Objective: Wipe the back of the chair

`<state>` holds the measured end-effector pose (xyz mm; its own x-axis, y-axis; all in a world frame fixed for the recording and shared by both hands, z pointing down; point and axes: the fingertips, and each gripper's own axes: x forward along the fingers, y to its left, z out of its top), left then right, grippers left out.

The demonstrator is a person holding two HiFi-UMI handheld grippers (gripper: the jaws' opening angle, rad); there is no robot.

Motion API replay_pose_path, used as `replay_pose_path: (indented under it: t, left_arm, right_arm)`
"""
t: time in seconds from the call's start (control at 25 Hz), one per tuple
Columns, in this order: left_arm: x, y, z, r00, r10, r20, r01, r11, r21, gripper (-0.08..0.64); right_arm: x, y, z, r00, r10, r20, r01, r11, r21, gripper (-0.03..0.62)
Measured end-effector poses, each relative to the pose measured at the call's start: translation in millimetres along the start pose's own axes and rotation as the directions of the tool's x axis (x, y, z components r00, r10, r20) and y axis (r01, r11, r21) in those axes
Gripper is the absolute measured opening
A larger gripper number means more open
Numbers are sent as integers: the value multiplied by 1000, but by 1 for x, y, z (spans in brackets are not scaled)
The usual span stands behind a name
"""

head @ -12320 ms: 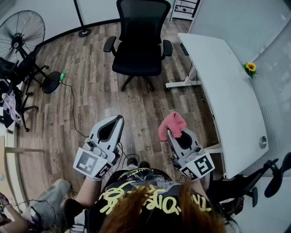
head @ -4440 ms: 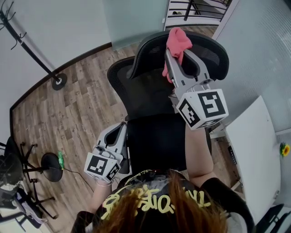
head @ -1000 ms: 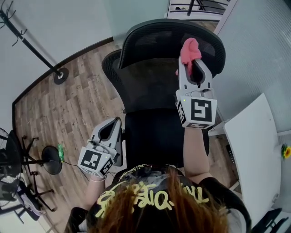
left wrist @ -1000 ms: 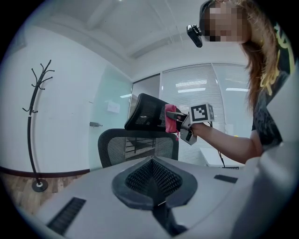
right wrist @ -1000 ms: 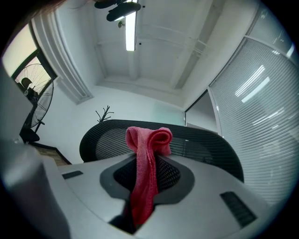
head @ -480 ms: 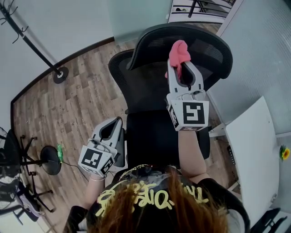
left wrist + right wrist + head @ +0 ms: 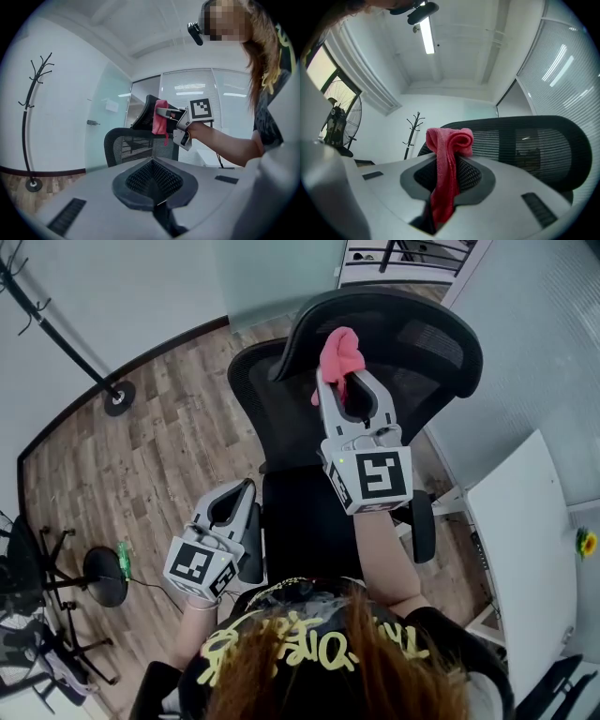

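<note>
Above a black mesh office chair [image 7: 309, 512], a pink cloth [image 7: 339, 351] is held up by the headrest [image 7: 422, 329].
Right gripper [image 7: 343, 382] has its jaws closed on the cloth, whose bunched end sticks out past the tips near the headrest's left end; whether it touches is unclear. Left gripper [image 7: 240, 493] sits low beside the seat, jaws together on nothing. Wiping well likely means pressing the bunched end onto the mesh and sweeping across in overlapping passes.
</note>
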<state>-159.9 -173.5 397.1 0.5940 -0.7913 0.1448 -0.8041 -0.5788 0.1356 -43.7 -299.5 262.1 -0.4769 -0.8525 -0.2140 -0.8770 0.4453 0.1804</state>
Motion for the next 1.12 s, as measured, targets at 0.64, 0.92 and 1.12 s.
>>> replay_pose_path:
  t: [0.64, 0.92, 1.12]
  left_arm:
    - [-8, 17, 5, 995, -97, 7, 97, 995, 21, -9]
    - [-3, 13, -3, 993, -115, -6, 115, 993, 26, -9]
    - [-1, 9, 2, 993, -122, -10, 122, 992, 32, -11]
  right_arm:
    - [2, 56, 3, 1000, 17, -2, -16, 999, 28, 74]
    - [-2, 76, -7, 994, 113, 8, -113, 982, 148, 74]
    - [-13, 75, -4, 991, 137, 8, -136, 981, 136, 74]
